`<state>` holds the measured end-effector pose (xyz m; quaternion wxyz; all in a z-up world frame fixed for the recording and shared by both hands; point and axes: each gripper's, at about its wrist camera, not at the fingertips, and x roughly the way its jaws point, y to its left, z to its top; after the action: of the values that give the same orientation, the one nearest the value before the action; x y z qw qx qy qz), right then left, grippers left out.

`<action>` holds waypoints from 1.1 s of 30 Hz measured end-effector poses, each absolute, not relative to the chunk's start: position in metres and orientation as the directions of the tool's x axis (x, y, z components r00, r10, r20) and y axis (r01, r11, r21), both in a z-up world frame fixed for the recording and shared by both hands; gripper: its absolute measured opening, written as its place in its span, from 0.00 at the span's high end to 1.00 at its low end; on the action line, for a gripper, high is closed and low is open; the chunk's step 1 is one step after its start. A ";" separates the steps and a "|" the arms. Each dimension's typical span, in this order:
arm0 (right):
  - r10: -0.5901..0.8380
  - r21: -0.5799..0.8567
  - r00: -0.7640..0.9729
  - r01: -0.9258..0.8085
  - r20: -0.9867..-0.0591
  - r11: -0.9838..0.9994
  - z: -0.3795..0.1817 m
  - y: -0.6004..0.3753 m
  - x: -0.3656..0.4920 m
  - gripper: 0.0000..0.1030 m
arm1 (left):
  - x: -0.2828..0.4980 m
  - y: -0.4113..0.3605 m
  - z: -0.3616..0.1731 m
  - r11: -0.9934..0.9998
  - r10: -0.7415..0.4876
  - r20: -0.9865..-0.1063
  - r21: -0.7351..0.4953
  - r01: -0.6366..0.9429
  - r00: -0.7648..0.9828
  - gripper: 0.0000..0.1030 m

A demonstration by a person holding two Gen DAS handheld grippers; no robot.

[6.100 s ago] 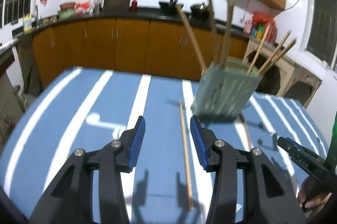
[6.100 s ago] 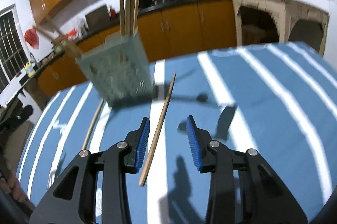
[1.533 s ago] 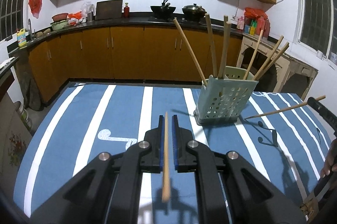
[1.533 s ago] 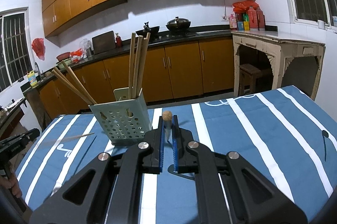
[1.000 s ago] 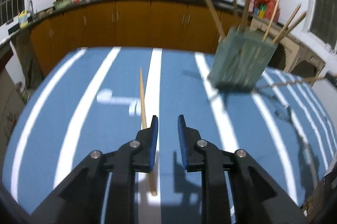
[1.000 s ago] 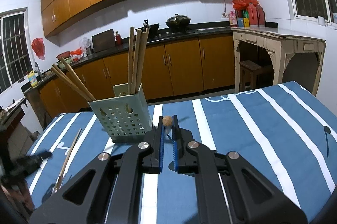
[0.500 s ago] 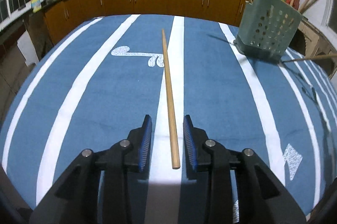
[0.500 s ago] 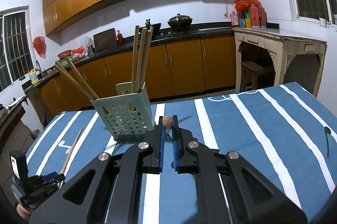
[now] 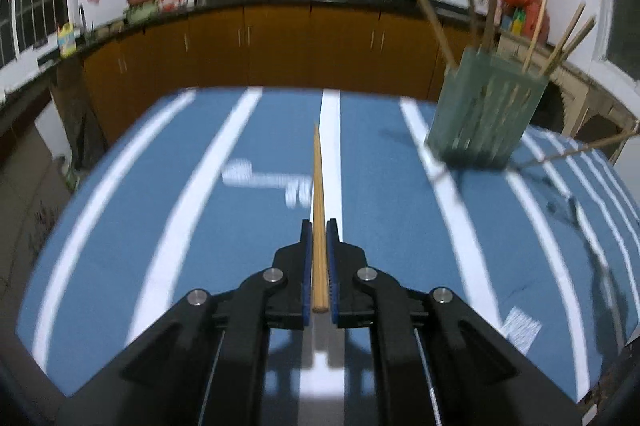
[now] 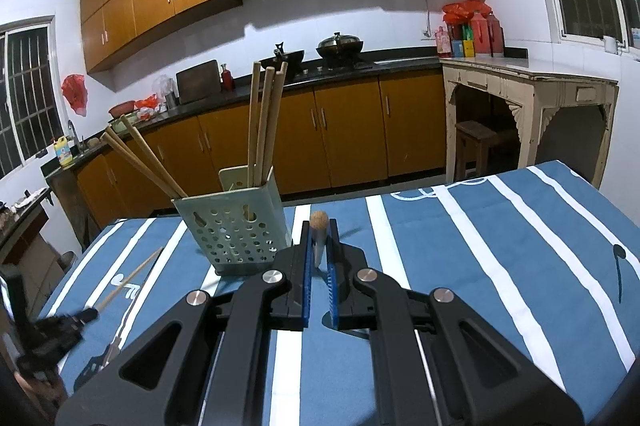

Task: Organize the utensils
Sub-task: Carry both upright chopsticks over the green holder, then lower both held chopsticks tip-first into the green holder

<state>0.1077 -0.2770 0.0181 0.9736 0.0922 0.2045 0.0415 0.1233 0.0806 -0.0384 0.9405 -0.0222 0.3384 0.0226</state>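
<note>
While clamped, both fingers (image 9: 308, 258): chopsticks (image 9: 319, 210).

The utensil holder (image 10: 236, 226) stands on the table (image 10: 500, 238) with chopsticks (image 10: 262, 122) in it; behind the holder runs the counter (image 10: 320, 70).

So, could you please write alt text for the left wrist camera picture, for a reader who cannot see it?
The black left gripper with blue pads is shut on a long wooden chopstick that points forward over a blue tablecloth with white stripes. To the right stands a pale green perforated plastic holder with more wooden sticks in it, and orange-brown kitchen cabinets lie behind, blurred.
</note>
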 end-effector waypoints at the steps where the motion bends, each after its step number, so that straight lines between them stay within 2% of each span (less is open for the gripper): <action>1: 0.118 0.196 0.913 -0.043 -0.389 0.980 0.018 -0.277 0.108 0.93 | 0.122 0.082 -0.027 0.998 0.023 -0.614 -0.031 -0.053 0.789 0.92; 8: 0.123 0.196 0.919 -0.051 -0.374 0.979 0.024 -0.276 0.106 0.93 | 0.123 0.081 0.027 0.997 -0.012 -0.491 -0.073 -0.027 0.871 0.92; 13: 0.134 0.202 0.923 -0.063 -0.360 0.977 0.032 -0.276 0.108 0.93 | 0.126 0.074 0.054 0.996 -0.043 -0.437 -0.087 0.005 0.899 0.92; 33: 0.188 0.200 0.925 -0.127 -0.330 0.972 0.069 -0.270 0.111 0.93 | 0.133 0.017 0.120 0.972 -0.234 -0.352 -0.110 0.208 0.906 0.92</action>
<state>0.1107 -0.2700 0.0691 0.9771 0.0875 0.1763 0.0806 0.1334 0.0168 0.1197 0.9757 -0.0352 0.1846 -0.1130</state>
